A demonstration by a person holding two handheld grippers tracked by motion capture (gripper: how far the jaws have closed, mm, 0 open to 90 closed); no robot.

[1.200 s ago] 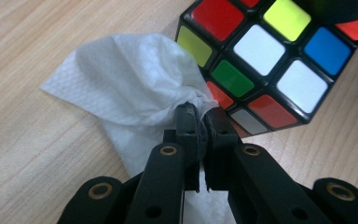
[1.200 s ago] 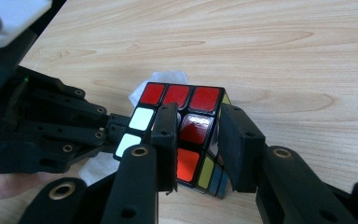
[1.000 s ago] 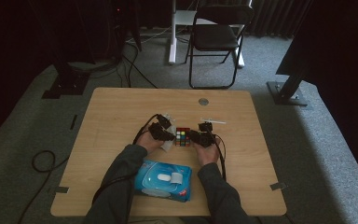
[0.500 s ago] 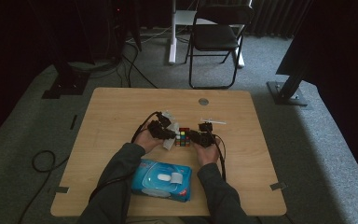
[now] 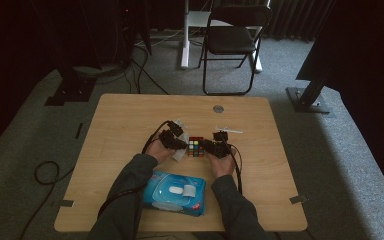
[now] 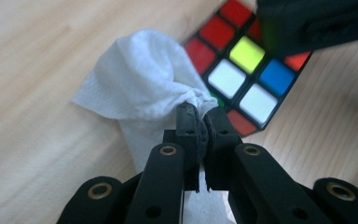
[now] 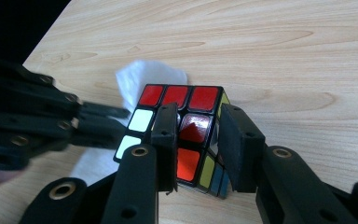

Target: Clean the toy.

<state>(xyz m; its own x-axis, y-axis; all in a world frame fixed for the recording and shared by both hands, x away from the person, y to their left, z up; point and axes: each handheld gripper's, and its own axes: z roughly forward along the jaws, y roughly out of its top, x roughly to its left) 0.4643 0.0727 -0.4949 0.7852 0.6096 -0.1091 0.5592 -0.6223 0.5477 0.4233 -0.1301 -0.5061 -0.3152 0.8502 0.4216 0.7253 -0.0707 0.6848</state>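
While the right gripper [image 7: 196, 135] clamps the cube [image 7: 186, 128], the left gripper [image 6: 200, 116] pinches a white wipe [image 6: 140, 88] against it.

In the high view the cube [image 5: 196, 146] sits at the centre of the table [image 5: 130, 115], between the left gripper [image 5: 180, 144] on its left and the right gripper [image 5: 207, 146] on its right, both touching it. In the left gripper view the jaws are clenched on a bunched fold of the wipe, low in the middle of the frame, with the cube [image 6: 242, 70] at upper right and touching the cloth. In the right gripper view the jaws grasp a corner of the cube at mid-frame; the wipe [image 7: 144, 79] lies behind it at left. A blue pack [image 5: 176, 192] lies at the lower middle of the high view, between the forearms.
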